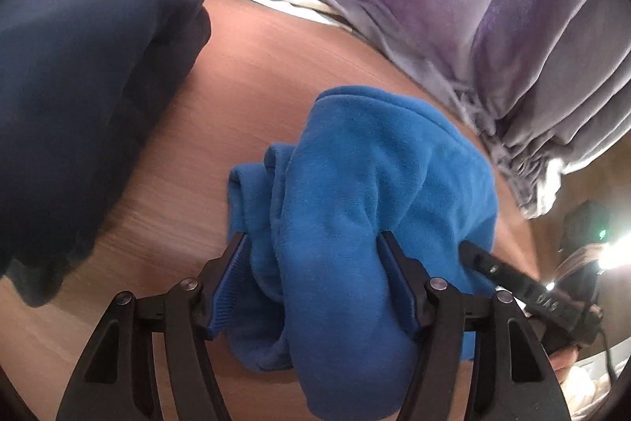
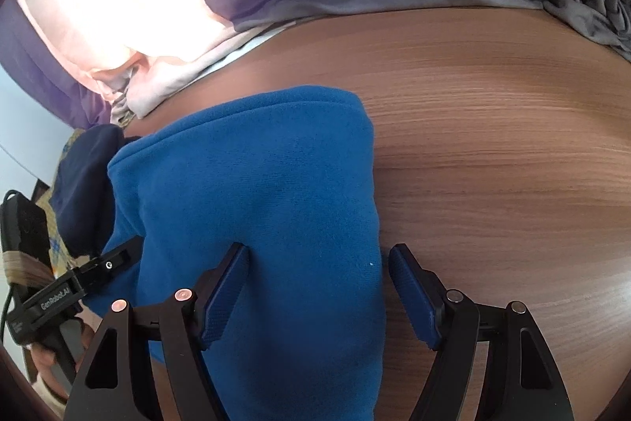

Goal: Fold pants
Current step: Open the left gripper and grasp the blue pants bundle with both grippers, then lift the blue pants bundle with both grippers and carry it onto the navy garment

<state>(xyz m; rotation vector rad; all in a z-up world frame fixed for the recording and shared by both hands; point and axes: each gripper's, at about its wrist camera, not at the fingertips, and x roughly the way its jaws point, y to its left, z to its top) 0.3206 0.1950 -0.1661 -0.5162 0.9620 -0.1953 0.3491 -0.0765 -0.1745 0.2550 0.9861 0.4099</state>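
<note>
Gripping one blue pants (image 1: 355,192), both grippers straddle its folded fleece.

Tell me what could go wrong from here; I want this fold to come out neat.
1. The left tool pinches a thick bunch of the blue pants, so the fold may end up lumpy.
2. The right tool stands open around the pants' edge; if it closes off target, that side may slip free.
3. A dark garment and a gray cloth lie close by on the table and could get dragged along.
</note>
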